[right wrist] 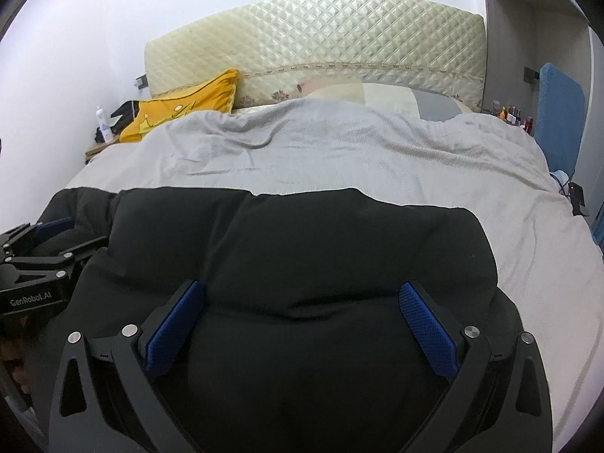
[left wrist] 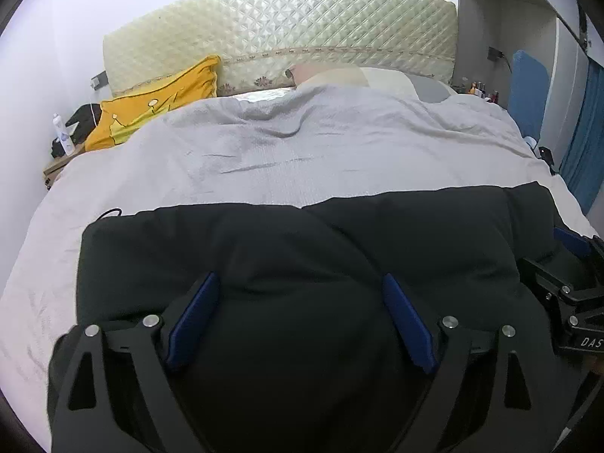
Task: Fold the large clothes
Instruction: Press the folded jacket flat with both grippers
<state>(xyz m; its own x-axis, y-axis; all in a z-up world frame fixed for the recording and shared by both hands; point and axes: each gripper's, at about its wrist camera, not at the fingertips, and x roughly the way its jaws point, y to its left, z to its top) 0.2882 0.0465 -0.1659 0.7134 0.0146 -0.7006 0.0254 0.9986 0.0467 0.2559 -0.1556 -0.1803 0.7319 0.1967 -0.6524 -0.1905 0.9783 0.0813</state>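
A large black puffy garment lies folded across the near end of a bed with a grey cover. It also fills the near part of the right wrist view. My left gripper is open, its blue pads spread wide over the garment's left half. My right gripper is open too, its blue pads spread over the garment's right half. Each gripper shows at the edge of the other's view: the right one and the left one.
A quilted cream headboard stands at the far end. A yellow pillow lies at the far left beside a nightstand with a bottle. Pillows lie under the headboard. A blue chair and blue curtain stand at the right.
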